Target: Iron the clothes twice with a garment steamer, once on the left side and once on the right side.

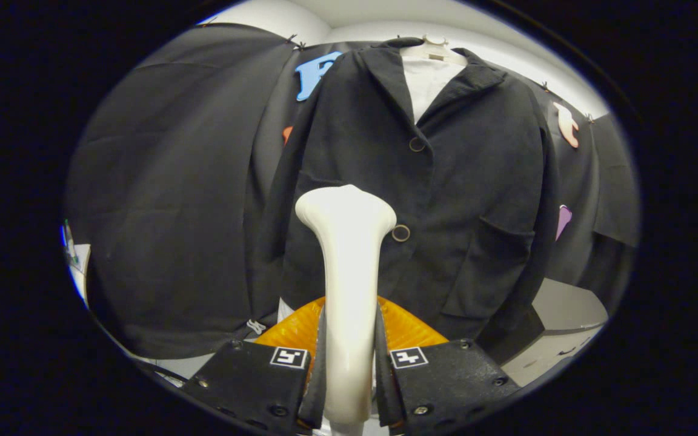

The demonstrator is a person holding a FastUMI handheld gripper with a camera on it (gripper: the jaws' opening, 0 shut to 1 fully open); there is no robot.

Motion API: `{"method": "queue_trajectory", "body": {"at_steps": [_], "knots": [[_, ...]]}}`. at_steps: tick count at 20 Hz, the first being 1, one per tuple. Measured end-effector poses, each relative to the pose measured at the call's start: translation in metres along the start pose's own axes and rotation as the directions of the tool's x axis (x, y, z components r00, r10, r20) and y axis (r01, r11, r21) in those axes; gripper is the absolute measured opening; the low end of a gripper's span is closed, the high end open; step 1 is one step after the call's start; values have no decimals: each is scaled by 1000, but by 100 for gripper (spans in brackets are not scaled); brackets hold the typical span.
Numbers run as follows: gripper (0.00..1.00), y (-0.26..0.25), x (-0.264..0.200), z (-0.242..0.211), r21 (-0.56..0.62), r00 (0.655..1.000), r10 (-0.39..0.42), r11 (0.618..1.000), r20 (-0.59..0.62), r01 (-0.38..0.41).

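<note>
So the gripper [349,357] has both fingers pinching the steamer [345,242] handle, head pointing up just ahead of them. The jacket [446,181] hangs right beyond it, steamer low near its middle. Can't tell if either of the 2 passes is done yet.

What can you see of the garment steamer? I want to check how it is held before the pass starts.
The garment steamer is a glossy cream-white wand, plastic by the look, with a slim handle that flares into a broad rounded head at the top. It stands upright, its handle clamped between the two fingers of the gripper, which press on it from both sides. Its head sits in front of the dark jacket, beside the lower button; whether it touches the cloth cannot be told.
</note>
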State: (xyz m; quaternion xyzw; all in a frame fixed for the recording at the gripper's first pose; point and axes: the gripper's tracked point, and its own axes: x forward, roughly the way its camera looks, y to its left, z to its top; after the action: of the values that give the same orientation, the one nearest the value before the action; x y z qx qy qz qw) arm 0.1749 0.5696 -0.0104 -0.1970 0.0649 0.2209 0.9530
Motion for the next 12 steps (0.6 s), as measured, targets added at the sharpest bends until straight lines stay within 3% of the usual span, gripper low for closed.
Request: {"method": "queue_trajectory", "body": {"at_steps": [12], "knots": [[36,-11,-4,-70,-19,987,-13,1000,-162,10]]}}
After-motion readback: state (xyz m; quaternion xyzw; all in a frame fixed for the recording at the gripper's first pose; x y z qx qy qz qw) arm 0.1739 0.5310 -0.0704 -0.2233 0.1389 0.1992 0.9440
